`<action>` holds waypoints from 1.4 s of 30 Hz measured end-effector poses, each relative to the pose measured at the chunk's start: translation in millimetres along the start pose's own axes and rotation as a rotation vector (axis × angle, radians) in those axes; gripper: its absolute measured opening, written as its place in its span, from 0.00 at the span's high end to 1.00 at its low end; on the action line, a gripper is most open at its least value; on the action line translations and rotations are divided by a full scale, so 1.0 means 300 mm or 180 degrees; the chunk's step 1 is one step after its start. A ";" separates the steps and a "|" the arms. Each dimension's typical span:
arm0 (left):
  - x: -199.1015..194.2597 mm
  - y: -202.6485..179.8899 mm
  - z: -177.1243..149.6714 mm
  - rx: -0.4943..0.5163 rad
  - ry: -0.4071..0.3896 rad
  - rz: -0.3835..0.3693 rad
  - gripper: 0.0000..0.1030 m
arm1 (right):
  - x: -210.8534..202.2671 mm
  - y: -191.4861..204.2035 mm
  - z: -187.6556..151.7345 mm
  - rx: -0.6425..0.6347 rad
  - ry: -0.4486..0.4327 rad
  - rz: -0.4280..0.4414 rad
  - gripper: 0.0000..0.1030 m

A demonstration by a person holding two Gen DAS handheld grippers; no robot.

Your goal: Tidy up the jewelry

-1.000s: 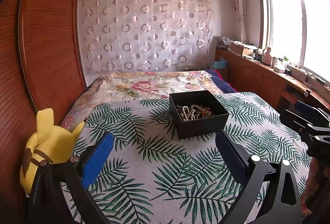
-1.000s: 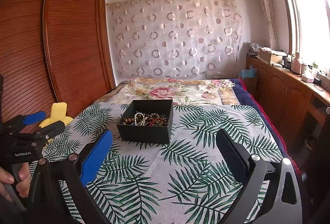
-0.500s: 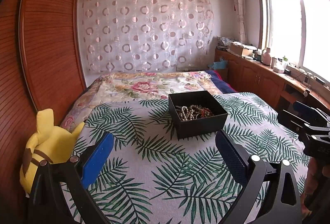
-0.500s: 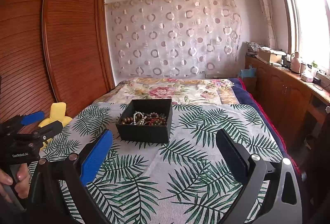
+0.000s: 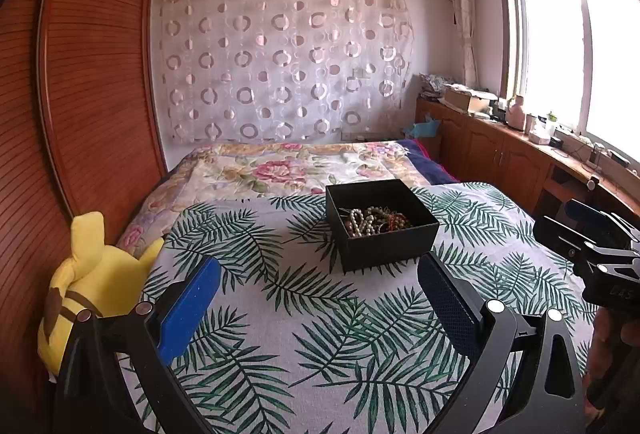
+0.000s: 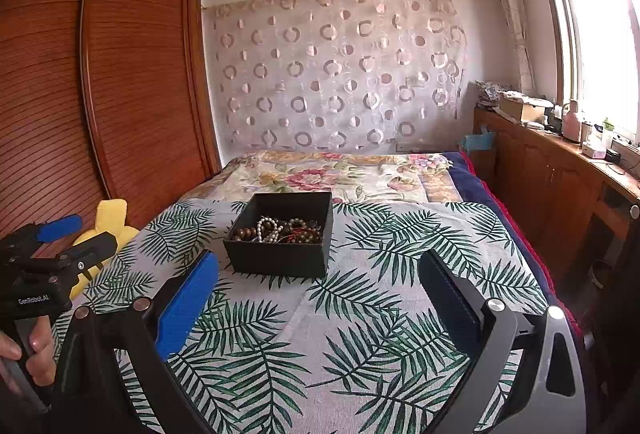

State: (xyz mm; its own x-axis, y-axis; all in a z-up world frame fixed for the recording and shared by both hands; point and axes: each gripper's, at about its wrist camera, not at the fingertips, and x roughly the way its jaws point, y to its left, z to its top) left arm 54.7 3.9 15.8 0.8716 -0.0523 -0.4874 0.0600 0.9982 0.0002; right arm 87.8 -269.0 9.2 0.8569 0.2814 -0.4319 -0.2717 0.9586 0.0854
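**Risk check: tangled strands, soft footing**

Black box (image 5: 382, 224) resting on leaf-print bedspread (image 5: 280, 314), unsupported by anything firm; liable to tip or slide if snagged. Left gripper (image 5: 320, 308) and right gripper (image 6: 318, 300) near box, both spread wide, empty. Beaded jewelry (image 6: 280, 228) heaped inside box; likely to lift out in one clump.

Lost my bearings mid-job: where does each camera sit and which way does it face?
Left wrist: on the left gripper, facing up the bed; the right gripper shows at its right edge.
Right wrist: on the right gripper, facing likewise; the left gripper shows at left.
Both share the open black jewelry box.
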 end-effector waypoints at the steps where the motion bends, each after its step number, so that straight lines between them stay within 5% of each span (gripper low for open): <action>1: 0.000 0.000 -0.001 0.0000 -0.0001 -0.0001 0.07 | 0.001 -0.001 0.000 -0.0002 0.0001 -0.0002 0.02; 42: -0.002 -0.020 0.033 0.0012 -0.0043 -0.0028 0.07 | 0.001 -0.017 -0.003 0.0009 -0.0014 -0.0021 0.02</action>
State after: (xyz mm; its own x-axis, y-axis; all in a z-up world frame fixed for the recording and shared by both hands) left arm 58.5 -2.4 24.7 0.8775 -0.0615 -0.4756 0.0695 0.9976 -0.0007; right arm 89.2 -273.9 7.9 0.8606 0.2754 -0.4284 -0.2649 0.9605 0.0852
